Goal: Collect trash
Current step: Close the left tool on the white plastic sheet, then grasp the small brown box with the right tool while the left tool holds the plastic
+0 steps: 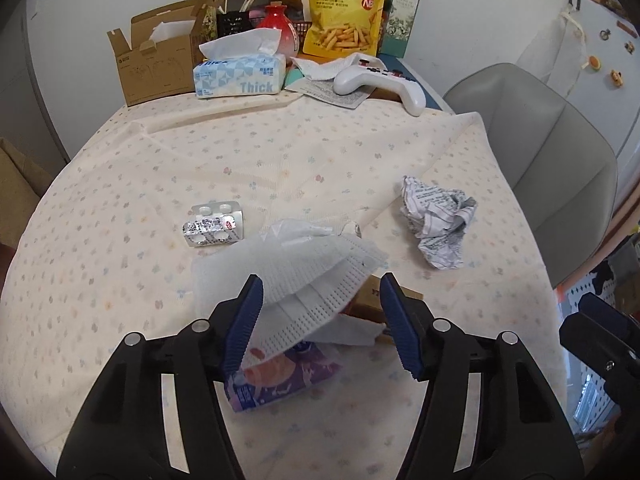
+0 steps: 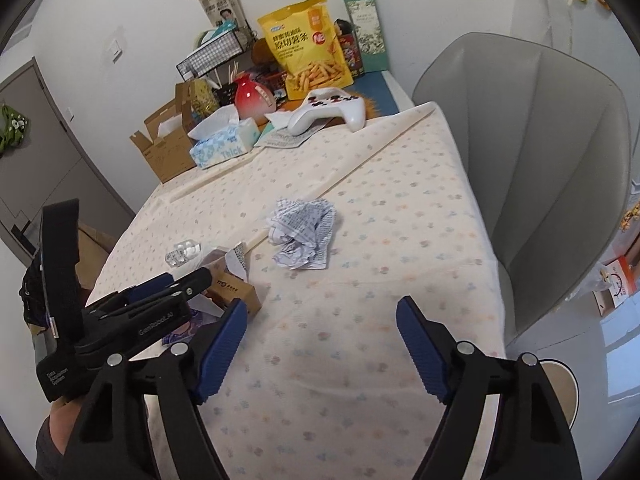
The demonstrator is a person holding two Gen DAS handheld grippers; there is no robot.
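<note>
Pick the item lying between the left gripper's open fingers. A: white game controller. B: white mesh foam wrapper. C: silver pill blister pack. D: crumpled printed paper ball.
B: in the left wrist view, the white mesh foam wrapper sits between the blue fingers of the left gripper, which is open and not closed on it.

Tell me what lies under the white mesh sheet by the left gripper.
Under the white mesh sheet show a purple packet, white paper and a brown box's corner. Whatever lies beneath its middle is covered.

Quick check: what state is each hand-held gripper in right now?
Left hand-held gripper: open, over the white mesh sheet, not gripping.
Right hand-held gripper: open, holding nothing.
</note>
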